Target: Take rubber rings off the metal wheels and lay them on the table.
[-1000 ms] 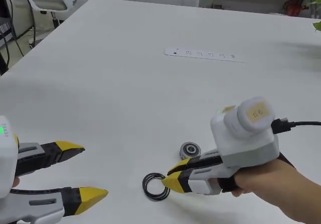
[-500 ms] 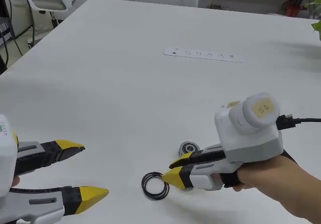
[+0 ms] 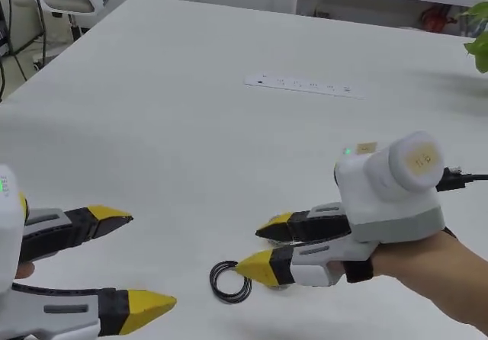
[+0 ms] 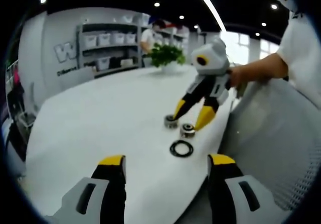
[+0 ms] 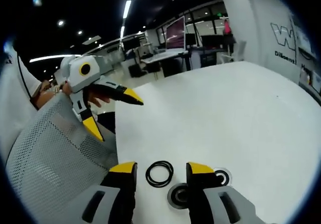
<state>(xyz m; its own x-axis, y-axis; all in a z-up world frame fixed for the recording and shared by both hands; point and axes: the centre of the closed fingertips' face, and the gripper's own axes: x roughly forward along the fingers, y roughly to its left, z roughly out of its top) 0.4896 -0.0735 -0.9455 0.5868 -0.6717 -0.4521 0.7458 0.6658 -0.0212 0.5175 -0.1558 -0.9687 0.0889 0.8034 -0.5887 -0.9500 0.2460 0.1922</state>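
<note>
Metal wheels (image 5: 175, 196) lie partly hidden behind the right gripper (image 5: 161, 169).

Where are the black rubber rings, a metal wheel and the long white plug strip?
rubber rings (image 3: 215, 280), head view, left edge of the loops.
metal wheel (image 4: 187, 129), left gripper view, its top face.
plug strip (image 3: 303, 85), head view, middle of its top.

The white table (image 3: 168, 111) bears overlapping rubber rings (image 3: 230, 281) (black), two metal wheels (image 4: 187, 129) nearby, and a power strip (image 3: 303, 85) well apart.
</note>
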